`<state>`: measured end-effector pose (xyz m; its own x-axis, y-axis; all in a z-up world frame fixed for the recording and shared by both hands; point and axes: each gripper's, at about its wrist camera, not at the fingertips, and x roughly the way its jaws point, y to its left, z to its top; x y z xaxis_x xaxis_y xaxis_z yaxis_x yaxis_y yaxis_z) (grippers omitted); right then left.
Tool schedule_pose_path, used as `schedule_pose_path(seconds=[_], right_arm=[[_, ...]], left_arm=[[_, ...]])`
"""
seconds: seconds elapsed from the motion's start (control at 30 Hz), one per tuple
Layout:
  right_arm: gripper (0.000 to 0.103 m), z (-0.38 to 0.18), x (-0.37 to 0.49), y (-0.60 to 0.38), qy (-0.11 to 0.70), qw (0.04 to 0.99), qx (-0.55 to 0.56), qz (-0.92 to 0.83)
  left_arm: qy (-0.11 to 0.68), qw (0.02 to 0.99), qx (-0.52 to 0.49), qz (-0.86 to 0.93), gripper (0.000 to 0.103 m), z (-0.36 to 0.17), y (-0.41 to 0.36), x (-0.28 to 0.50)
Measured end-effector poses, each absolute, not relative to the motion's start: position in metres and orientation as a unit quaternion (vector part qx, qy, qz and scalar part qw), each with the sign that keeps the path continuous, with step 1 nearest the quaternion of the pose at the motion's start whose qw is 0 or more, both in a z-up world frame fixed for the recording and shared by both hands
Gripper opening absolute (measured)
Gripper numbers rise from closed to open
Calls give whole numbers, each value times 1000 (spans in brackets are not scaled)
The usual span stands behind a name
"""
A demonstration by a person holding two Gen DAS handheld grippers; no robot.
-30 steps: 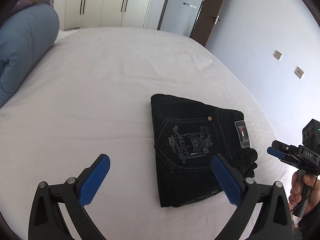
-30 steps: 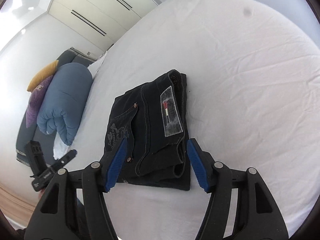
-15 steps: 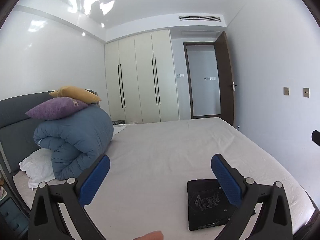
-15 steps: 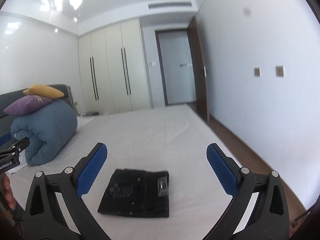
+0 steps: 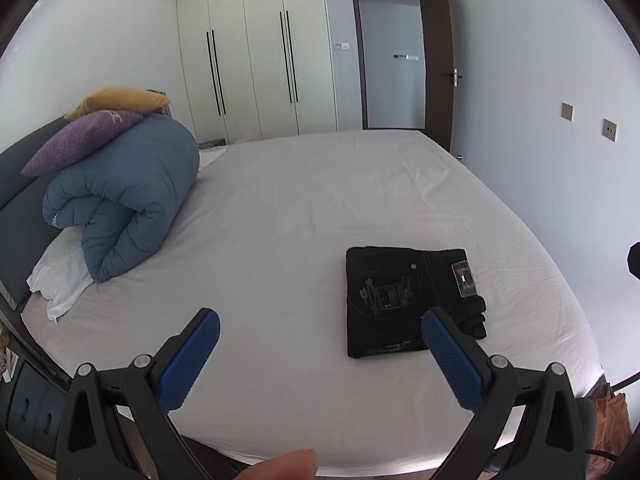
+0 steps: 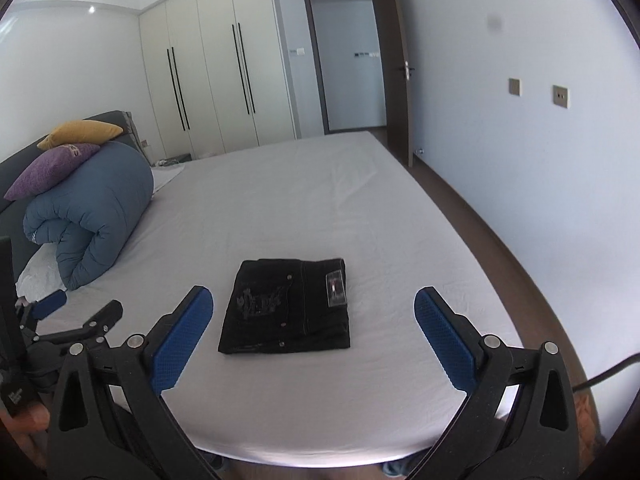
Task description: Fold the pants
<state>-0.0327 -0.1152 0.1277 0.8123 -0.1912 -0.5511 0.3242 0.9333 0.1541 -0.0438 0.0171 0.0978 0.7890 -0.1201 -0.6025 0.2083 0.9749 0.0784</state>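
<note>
pants (image 6: 286,306) folded flat, black, on bed (image 6: 320,200)

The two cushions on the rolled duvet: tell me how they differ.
The yellow cushion lies on top and farther back; the purple cushion sits under it, resting directly on the blue duvet. The purple cushion shows a small pale mark near its upper end; the yellow cushion looks plain. Both are soft and flattish.

White bed (image 6: 360,216) with folded pants (image 6: 286,306), rolled duvet (image 6: 88,216)
</note>
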Motion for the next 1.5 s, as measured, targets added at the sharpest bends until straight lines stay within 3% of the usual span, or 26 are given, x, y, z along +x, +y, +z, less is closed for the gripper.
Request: schedule_pose_path(seconds=[0.33,0.67,1.5], right_arm=[[103,63,15,-139,338,919,122,-161],[103,12,68,-152,362,913,117,-148],[103,11,63,-142,368,911,104,-155]], left_arm=[[360,926,71,-86,103,53,1,-24],[354,925,82,-108,103,28,-11,6],[372,919,48,-122,103,25,-16,16]])
